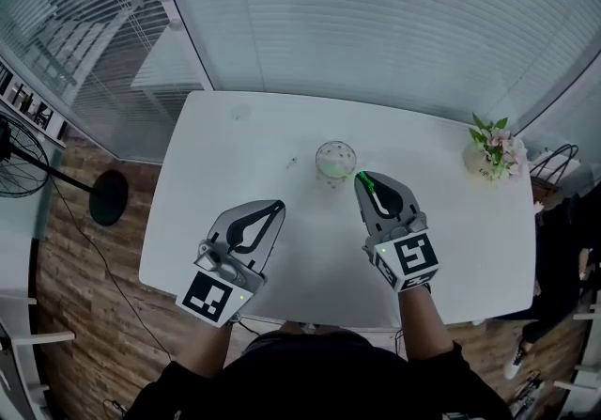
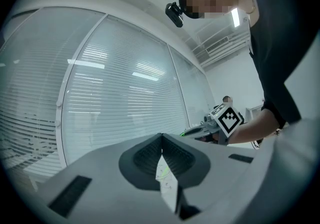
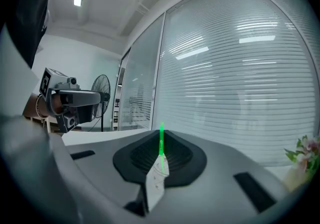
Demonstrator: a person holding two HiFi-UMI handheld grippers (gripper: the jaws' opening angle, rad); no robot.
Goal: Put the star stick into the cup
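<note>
Star stick point(image 3: 161, 140): thin, light, likely bendy; your right gripper point(image 1: 362, 178) pinches its shaft, jaws nearly together.
Cup point(image 1: 335, 162): clear, probably tippable; lower gently.
Left gripper point(image 1: 279, 207): jaws together, empty.

Right gripper point(image 3: 160, 154): jaws closed on a thin green stick point(image 3: 161, 137), its tip poking past them. Left gripper point(image 3: 92, 98) at far left, over white table point(image 3: 100, 135). Standing fan point(image 3: 101, 86). Slatted blinds point(image 3: 240, 77). Pink flowers point(image 3: 305, 150) at right edge.

Green star stick point(image 3: 161, 142), white table point(image 1: 235, 155)
</note>
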